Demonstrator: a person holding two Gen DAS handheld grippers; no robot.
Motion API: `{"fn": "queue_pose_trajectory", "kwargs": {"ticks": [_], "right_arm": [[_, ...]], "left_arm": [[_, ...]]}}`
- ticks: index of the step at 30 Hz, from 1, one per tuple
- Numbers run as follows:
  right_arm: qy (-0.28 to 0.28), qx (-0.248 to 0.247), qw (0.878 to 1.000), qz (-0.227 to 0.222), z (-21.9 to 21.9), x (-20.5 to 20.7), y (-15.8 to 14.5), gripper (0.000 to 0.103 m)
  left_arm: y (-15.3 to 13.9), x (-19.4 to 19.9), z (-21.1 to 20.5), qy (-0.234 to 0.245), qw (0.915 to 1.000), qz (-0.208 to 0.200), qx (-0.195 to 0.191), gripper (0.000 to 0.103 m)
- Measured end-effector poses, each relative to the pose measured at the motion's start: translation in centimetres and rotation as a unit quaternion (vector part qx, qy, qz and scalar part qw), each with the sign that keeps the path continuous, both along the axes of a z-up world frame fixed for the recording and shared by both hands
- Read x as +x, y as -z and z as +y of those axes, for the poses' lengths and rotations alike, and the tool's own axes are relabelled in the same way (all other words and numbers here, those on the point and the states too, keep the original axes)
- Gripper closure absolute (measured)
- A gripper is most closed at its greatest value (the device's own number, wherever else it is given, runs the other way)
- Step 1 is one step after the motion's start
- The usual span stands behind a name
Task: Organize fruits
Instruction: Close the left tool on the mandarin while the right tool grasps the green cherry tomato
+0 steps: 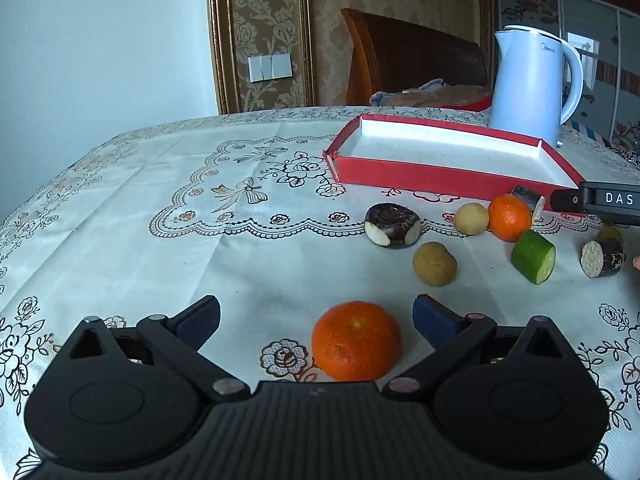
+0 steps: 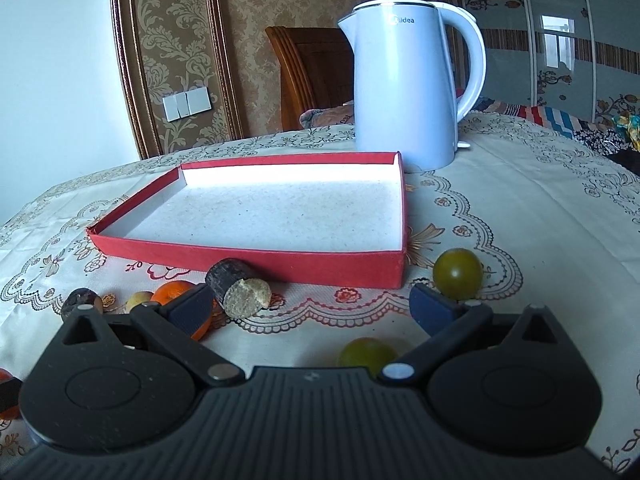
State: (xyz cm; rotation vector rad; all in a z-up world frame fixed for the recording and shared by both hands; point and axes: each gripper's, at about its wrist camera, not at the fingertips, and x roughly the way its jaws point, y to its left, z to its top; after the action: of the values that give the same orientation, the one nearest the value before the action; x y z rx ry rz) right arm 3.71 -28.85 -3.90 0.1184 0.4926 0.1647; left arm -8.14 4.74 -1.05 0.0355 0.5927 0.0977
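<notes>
Your left gripper (image 1: 316, 320) stands wide open, holding nothing; an orange (image 1: 356, 342) lies on the cloth between its fingers, low in the frame's middle, touching neither pad. Your right gripper (image 2: 312, 308) is also spread wide and holds nothing; a green fruit (image 2: 366, 352) shows low between its fingers, part hidden by the gripper body.

The red tray (image 1: 420, 178) sits right of centre in the left view, its white floor bare. In front of it, at centre right, the pieces lie scattered and mostly apart.

Counted in the left view: two oranges, the second (image 1: 510, 217) just beside a small pale fruit (image 1: 472, 219); one brownish round fruit (image 1: 435, 263); one green cut piece (image 1: 534, 256); three dark cut chunks, at (image 1: 392, 225), (image 1: 528, 198) and (image 1: 604, 257). In the right view there are two green round fruits, the other (image 2: 457, 274) at the tray's near right corner, and a dark chunk (image 2: 240, 286) just before the tray's front wall.

The table carries a cream tablecloth (image 1: 160, 240) printed with flowers and bows. One white kettle (image 2: 404, 88) stands behind the tray. Beyond are a wooden chair (image 1: 408, 60), patterned brown wallpaper with a switch plate (image 1: 270, 67), and floral glass doors (image 2: 560, 40) at upper right.
</notes>
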Motion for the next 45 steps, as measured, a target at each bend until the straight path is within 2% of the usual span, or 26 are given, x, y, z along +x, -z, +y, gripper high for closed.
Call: {"fn": "queue_pose_trajectory", "kwargs": {"ticks": [10,29,30,34,35,39,42,45], "right_arm": [[0.004,0.001,1.000,0.006,-0.1,0.1,0.1,0.000],[0.010,0.008,1.000,0.002,-0.4,0.0,0.1,0.000],[0.011,0.011,1.000,0.000,-0.5,0.0,0.1,0.000],[0.019,0.028,0.999,-0.015,-1.3,-0.6,-0.2,0.000],[0.021,0.028,0.999,-0.019,-1.6,-0.8,-0.3,0.000],[0.031,0.058,0.997,-0.050,-4.5,-2.7,-0.6,0.000],[0.040,0.047,0.997,-0.053,-6.9,-3.6,-0.9,0.000],[0.052,0.043,0.997,-0.049,-9.3,-4.3,-0.9,0.000]], "left_arm": [[0.0,-0.3,-0.6,-0.002,0.9998,-0.002,0.018,0.000],[0.1,-1.3,-0.6,0.008,0.9997,0.005,0.023,0.001],[0.1,-1.2,-0.6,0.009,0.9997,0.006,0.021,0.005],[0.3,-0.8,-0.5,0.021,0.9995,0.025,-0.003,0.035],[0.4,-0.8,-0.5,0.024,0.9994,0.024,-0.008,0.036],[0.4,-1.0,-1.0,0.041,0.9989,0.021,-0.010,0.057],[0.3,-0.8,-1.6,0.039,0.9990,0.019,-0.001,0.059],[0.2,-0.5,-1.5,0.035,0.9992,0.017,-0.008,0.059]]}}
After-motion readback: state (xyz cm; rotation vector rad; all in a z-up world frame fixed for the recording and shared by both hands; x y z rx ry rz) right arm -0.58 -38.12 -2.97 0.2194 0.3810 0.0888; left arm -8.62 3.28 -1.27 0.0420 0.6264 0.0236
